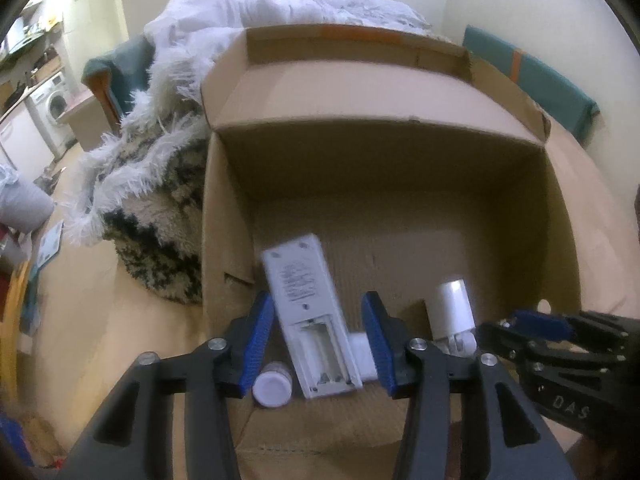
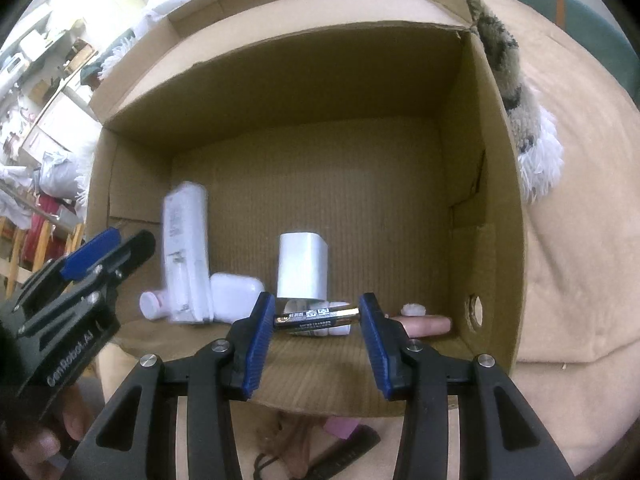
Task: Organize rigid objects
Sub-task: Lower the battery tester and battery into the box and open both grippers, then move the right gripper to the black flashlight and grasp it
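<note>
The left gripper (image 1: 318, 344) hangs over the box (image 1: 400, 168), its jaws apart and clear of the white remote (image 1: 310, 320) between them, which lies back-up on the box floor with its battery bay open. The right gripper (image 2: 316, 322) clamps a battery (image 2: 320, 317) crosswise, low in the box above a white charger (image 2: 303, 267), case (image 2: 234, 296) and bottle (image 2: 151, 305).

The white rectangular plastic remote (image 2: 186, 252) is motion-smeared, its back label unreadable. A small white-capped bottle (image 1: 273, 387) lies partly hidden behind the left gripper's (image 1: 318, 344) near blue pad. A white rounded case (image 1: 362, 354) shows only a sliver between remote and right pad.
</note>
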`<state>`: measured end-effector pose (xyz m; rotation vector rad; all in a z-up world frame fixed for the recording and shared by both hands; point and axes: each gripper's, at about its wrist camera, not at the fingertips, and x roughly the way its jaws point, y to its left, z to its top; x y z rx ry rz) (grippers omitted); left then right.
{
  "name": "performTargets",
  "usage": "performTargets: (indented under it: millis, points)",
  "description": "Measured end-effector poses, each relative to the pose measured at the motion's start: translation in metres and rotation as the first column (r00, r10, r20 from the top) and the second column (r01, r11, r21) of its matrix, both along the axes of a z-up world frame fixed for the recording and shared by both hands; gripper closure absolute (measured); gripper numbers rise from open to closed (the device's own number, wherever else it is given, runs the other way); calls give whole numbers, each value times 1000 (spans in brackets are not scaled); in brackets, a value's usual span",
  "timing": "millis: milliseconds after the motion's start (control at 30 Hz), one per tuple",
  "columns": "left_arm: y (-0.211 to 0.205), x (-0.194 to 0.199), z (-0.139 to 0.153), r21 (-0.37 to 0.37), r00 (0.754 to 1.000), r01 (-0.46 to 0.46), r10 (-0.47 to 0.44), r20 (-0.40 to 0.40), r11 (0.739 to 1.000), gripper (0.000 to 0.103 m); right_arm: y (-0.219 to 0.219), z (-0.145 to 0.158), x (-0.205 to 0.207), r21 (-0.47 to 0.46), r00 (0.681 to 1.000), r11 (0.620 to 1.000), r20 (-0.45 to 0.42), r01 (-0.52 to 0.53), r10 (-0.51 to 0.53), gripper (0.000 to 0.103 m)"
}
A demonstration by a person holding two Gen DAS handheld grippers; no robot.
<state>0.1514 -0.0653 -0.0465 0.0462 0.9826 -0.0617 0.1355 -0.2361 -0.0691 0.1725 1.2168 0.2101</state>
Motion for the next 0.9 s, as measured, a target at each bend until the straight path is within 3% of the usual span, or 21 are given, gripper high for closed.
performTargets:
  millis: [67, 133, 233, 333, 467, 900]
  points:
    - [-2, -1, 1, 21, 1000, -8, 8, -4, 1000, 40, -2, 1, 2, 16, 1000, 1000, 4, 8, -8, 57]
    - [-3, -4, 4, 27, 1000, -6, 6, 10, 1000, 39, -6, 5, 2, 37, 1000, 999, 15, 10, -11, 55]
    - [-3, -4, 8, 39, 1000, -6, 6, 12, 999, 33, -10, 11, 2, 73, 999, 997, 44, 24, -27, 24]
    - [-2, -3, 11, 55, 1000, -25, 25, 11, 998, 30, -14, 18, 3, 85, 997, 996, 69, 34, -40, 17]
    - [4, -5, 17, 10, 999, -43, 43, 17, 999, 30, -20, 24, 2, 71, 992, 995, 98, 72, -79, 1]
    - [2, -18, 26, -26, 999, -24, 25, 32, 999, 30, -32, 41, -2, 122, 971, 987, 204, 101, -124, 0]
